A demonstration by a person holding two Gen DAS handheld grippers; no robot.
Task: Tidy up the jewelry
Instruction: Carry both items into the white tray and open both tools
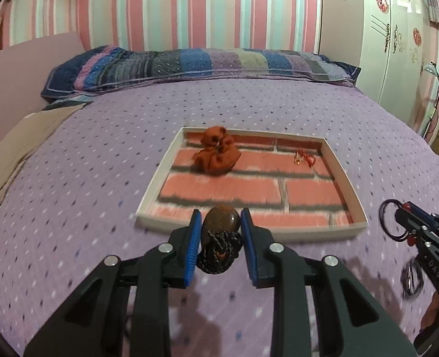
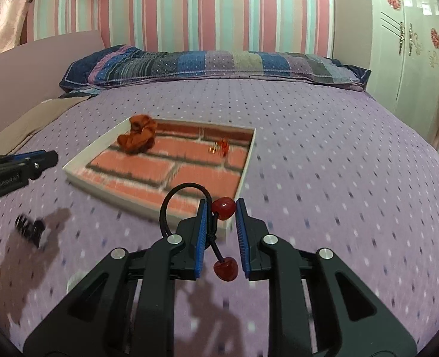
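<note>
your left tool (image 1: 221, 218) is clamped on a brown stone with black cord (image 1: 219, 238), just short of the tray (image 1: 160, 166) on the bed (image 1: 100, 154). your right tool (image 2: 221, 208) clamps a hair tie with red beads (image 2: 224, 208) at the tray's near corner.

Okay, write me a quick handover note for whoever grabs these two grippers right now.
Left gripper: fingers closed on a brown stone pendant with its dark braided cord, held just short of the tray's near edge.
Right gripper: holding a black hair tie with red cherry beads, also at the tray's near rim.
Brick-print tray sits on the purple bedspread. Already inside: orange scrunchie and a small red and gold piece.
Left to do: set both held items in the tray. One dark item lies loose on the bed between the grippers; collect it next.
</note>
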